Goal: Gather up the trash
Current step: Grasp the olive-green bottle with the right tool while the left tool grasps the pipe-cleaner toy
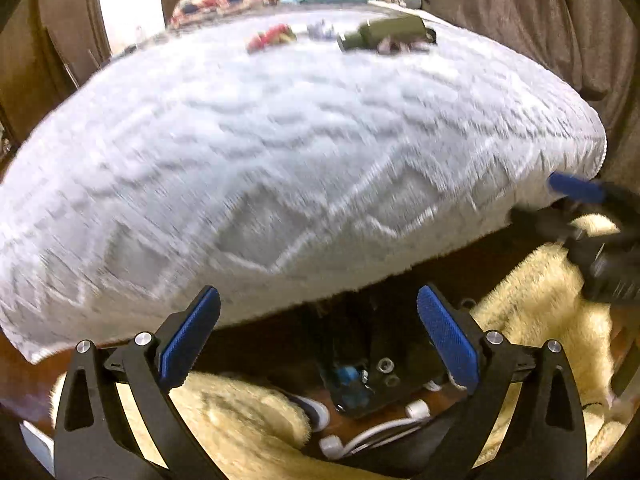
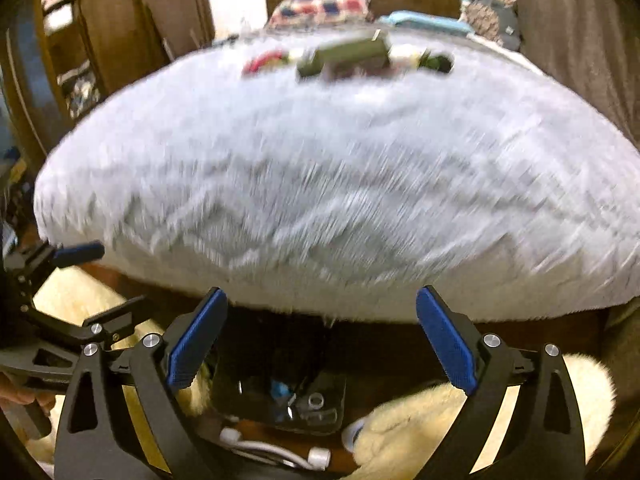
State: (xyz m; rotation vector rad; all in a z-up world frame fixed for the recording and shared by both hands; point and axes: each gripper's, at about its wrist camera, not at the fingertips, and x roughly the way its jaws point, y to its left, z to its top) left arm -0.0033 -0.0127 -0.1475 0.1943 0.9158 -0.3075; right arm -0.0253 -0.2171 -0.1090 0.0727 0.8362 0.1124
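Trash lies on the far part of a grey fuzzy bed cover (image 1: 280, 140): an olive-green bottle or box (image 1: 382, 32), a red wrapper (image 1: 270, 37) and small purple scraps (image 1: 320, 30). The same items show in the right wrist view: the green item (image 2: 348, 56), the red wrapper (image 2: 264, 62), a dark green piece (image 2: 438, 61). My left gripper (image 1: 318, 336) is open and empty below the bed's near edge. My right gripper (image 2: 320, 340) is open and empty, also below the near edge. Each gripper shows at the other view's side, the right (image 1: 576, 188) and the left (image 2: 78, 254). Both views are motion-blurred.
A cream fluffy rug (image 1: 540, 312) covers the floor in front of the bed. A black tray with small parts (image 2: 280, 400) and white cables (image 2: 272, 450) lie under my grippers. A plaid pillow (image 1: 222, 0) and headboard stand at the far end; brown curtains (image 1: 540, 20) hang right.
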